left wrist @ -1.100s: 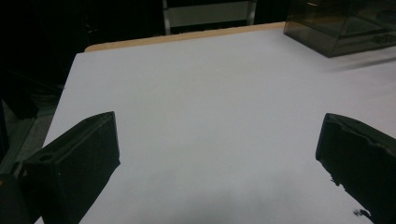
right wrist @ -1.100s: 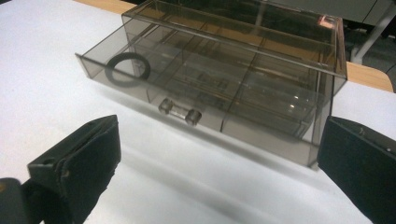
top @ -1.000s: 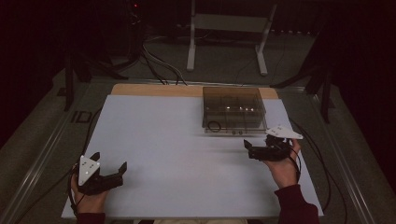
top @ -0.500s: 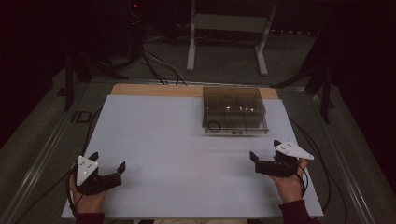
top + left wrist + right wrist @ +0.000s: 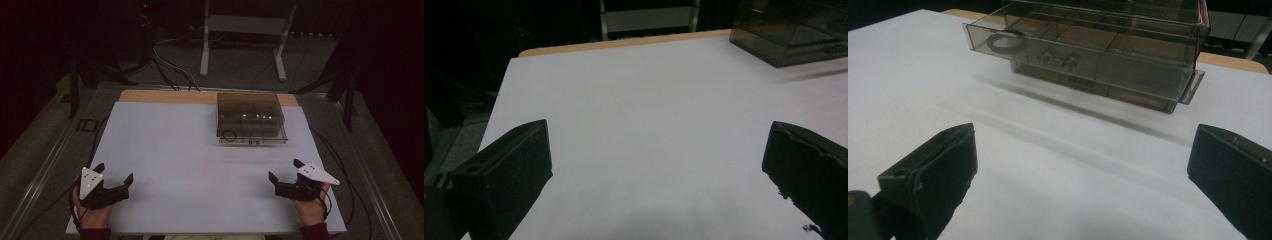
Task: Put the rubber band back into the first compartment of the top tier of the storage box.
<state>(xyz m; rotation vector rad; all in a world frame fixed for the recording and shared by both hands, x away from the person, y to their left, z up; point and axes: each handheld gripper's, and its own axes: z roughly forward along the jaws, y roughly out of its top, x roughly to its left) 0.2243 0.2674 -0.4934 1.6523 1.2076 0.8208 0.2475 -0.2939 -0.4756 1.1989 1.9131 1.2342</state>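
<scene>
A smoky clear plastic drawer box point(image 5: 250, 117) point(image 5: 1108, 47) stands at the back right of the white table top point(image 5: 190, 165). Its drawer is slid out a little toward me, with a black ring point(image 5: 229, 135) point(image 5: 1005, 42) in its left compartment. My right gripper point(image 5: 285, 171) point(image 5: 1083, 165) is open near the front right, apart from the box, with nothing between its jaws. My left gripper point(image 5: 114, 173) point(image 5: 659, 160) is open at the front left over bare table. The box's corner point(image 5: 791, 35) appears at the top right of the left gripper view.
A wooden strip point(image 5: 165, 96) runs along the table's far edge. Behind it are a white metal stand point(image 5: 245, 35) and cables point(image 5: 167, 65) on the dark floor. Cables point(image 5: 345, 165) trail beside the table's right edge.
My right gripper has drawn back from beside the drawer box toward the front right of the table. The left gripper has stayed where it was.
</scene>
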